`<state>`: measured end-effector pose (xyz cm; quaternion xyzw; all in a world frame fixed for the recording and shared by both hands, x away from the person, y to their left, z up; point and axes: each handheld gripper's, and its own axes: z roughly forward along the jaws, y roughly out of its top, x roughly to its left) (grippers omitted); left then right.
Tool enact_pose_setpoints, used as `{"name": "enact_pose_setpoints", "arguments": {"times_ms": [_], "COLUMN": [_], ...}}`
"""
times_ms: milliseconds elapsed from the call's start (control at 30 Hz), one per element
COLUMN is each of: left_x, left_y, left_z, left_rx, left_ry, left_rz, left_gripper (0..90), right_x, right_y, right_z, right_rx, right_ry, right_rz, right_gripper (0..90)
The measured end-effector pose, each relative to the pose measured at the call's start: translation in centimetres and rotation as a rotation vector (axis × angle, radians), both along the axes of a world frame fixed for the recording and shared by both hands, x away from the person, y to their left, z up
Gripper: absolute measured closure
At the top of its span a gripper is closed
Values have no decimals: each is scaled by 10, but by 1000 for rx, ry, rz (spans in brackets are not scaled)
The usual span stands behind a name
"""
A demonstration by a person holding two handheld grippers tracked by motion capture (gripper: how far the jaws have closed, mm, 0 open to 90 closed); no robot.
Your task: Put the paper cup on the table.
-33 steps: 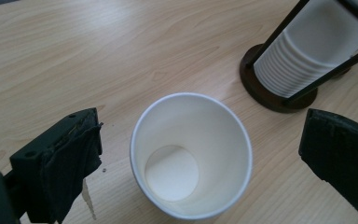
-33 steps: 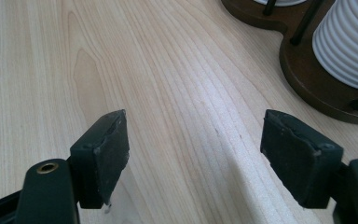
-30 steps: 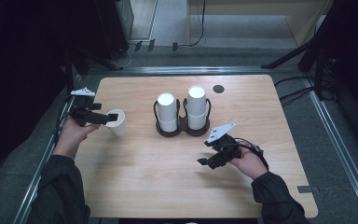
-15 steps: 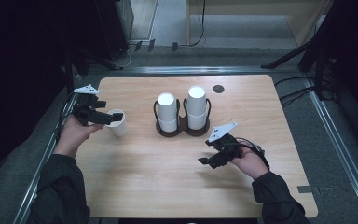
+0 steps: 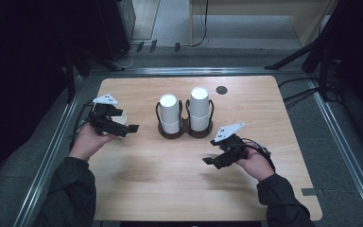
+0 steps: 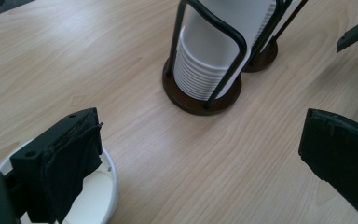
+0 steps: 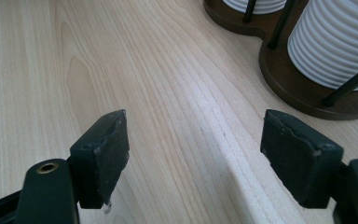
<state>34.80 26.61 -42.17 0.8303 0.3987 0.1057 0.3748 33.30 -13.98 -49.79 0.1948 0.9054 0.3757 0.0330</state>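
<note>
Left gripper [image 5: 123, 128]: sitting at the 9 o'clock edge of the tabletop [image 5: 170, 189], jaws spreading wide, pinching nothing. In the left gripper view one jaw is hanging over the rim of the paper cup [image 6: 98, 196], the other standing well clear over bare wood.

Paper cup [image 5: 121, 117]: single, white, standing upright with its mouth up, lying directly beneath the left gripper, largely covered by it in the high view.

Cup holder [image 5: 185, 130]: dark, twin wire-framed, sitting at the tabletop's centre, toward 3 o'clock of the paper cup and well apart from it. It is carrying two cup stacks [image 5: 169, 112], white, mouths down.

Right gripper [image 5: 213, 160]: resting toward 4 o'clock of centre, near the cup holder's base, jaws spreading wide over bare wood, gripping nothing.

Round cap [image 5: 221, 90]: small, dark, lying near the 12 o'clock edge.

Tabletop: light wood grain, rounded corners.

Room: grey floor [image 5: 170, 19], metal rails [image 5: 52, 151] running alongside, cables trailing, surroundings staying dark.
</note>
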Motion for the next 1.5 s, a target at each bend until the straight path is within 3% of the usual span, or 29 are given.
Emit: {"name": "enact_pose_setpoints", "arguments": {"times_ms": [367, 467, 567, 800, 900, 1200, 1367, 1500], "left_x": [-13, -15, -15, -21, -18, -21, -22, -23], "left_y": [-15, -21, -27, -40, -44, -55, -67, -76], "left_z": [-9, -13, -16, -21, -26, -31, -38, -43], "left_rx": [-34, -19, -34, -43, -74, -75, -49, -60], "left_ry": [11, 18, 43, 34, 62, 30, 42, 58], "left_rz": [8, -5, -29, -48, -73, -76, -95, -103], "left_gripper": [0, 0, 0, 0, 0, 0, 0, 0], "right_x": [-1, -1, -1, -2, -2, -1, 1, 1], "right_y": [1, 2, 2, 5, 7, 7, 5, 5], "right_z": [1, 0, 1, -1, -1, -3, -3, -3], "right_rx": [24, 19, 26, 15, 14, 22, 26, 24], "right_ry": [11, 15, 8, 20, 22, 43, 51, 49], "right_rz": [-15, -16, -17, -26, -19, -37, -52, -51], "right_gripper": [236, 235, 235, 235, 235, 232, 232, 232]}}
